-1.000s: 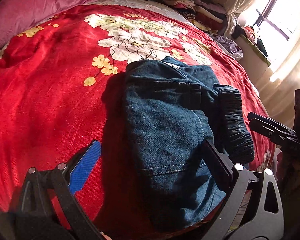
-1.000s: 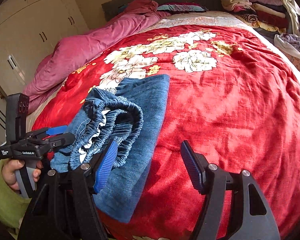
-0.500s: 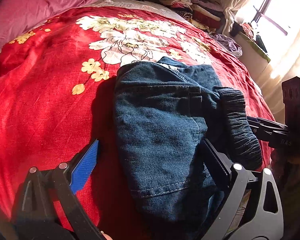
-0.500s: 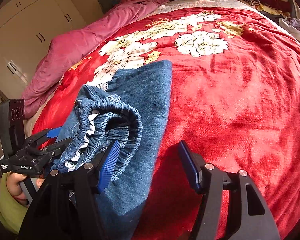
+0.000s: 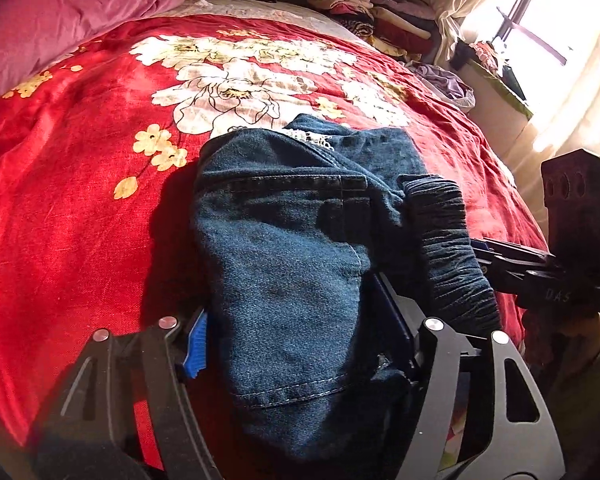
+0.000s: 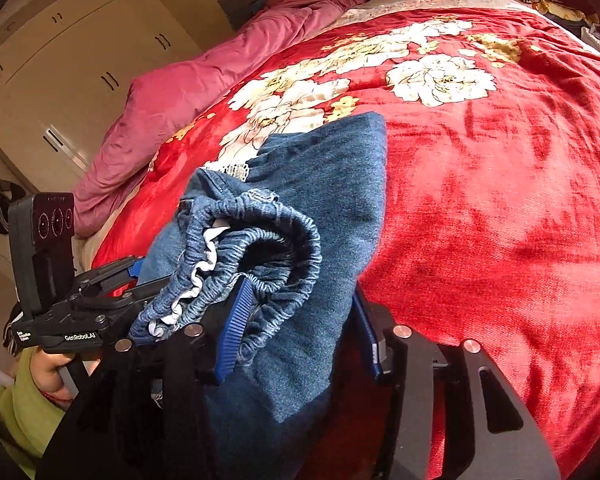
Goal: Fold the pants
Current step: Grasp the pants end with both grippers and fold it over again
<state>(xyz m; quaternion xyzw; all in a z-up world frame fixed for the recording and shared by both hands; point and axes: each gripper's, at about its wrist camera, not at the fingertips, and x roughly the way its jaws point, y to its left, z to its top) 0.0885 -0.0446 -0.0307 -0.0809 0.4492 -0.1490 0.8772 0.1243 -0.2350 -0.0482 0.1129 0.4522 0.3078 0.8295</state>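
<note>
Folded blue denim pants lie on the red flowered bedspread near its front edge, the gathered elastic waistband bunched on top. My left gripper straddles the pants' near end, its jaws close against both sides of the folded denim. My right gripper straddles the pants beside the waistband, its jaws also closing on the cloth. Each gripper shows in the other's view: the right gripper and the left gripper.
A pink duvet lies along the bed's far left. A stack of folded clothes sits at the head of the bed. A bright window is on the right; a cream wardrobe stands to the left.
Both grippers have moved forward over the pants and narrowed from wide open until the jaws sit against the denim.
</note>
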